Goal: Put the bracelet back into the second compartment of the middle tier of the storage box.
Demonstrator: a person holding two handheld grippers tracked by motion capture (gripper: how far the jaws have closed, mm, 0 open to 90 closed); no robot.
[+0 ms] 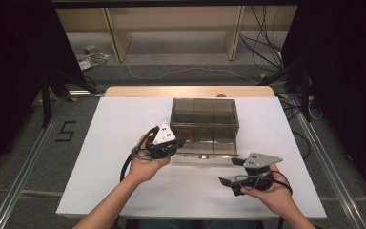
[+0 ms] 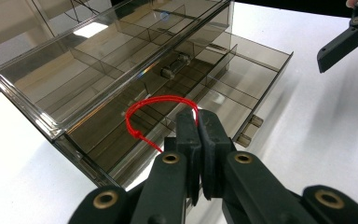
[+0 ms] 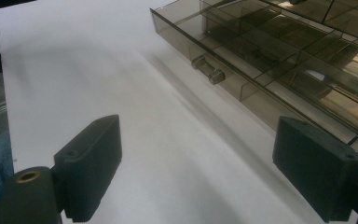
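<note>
A red cord (image 2: 154,110) is pinched between the pressed-together jaws of the left hand-held gripper (image 2: 198,122), looping out to the left of the jaw tips and hanging just over the pulled-out drawer (image 2: 242,79) of a smoky clear plastic box (image 1: 204,114). In the high view the same red cord (image 1: 185,133) shows at the box's front left, right where the left hand-held gripper (image 1: 183,138) meets the drawer. The drawer is split by dividers into small compartments and carries a small clear handle (image 3: 208,70) on its front — which compartment the cord hangs over I cannot tell.

The right hand-held gripper (image 3: 200,168) is held to the right of the drawer's front, its jaws spread wide with nothing between them, low over the white table (image 1: 124,124). The box stands toward the far middle of the table, and both of the person's hands come in from the near edge.
</note>
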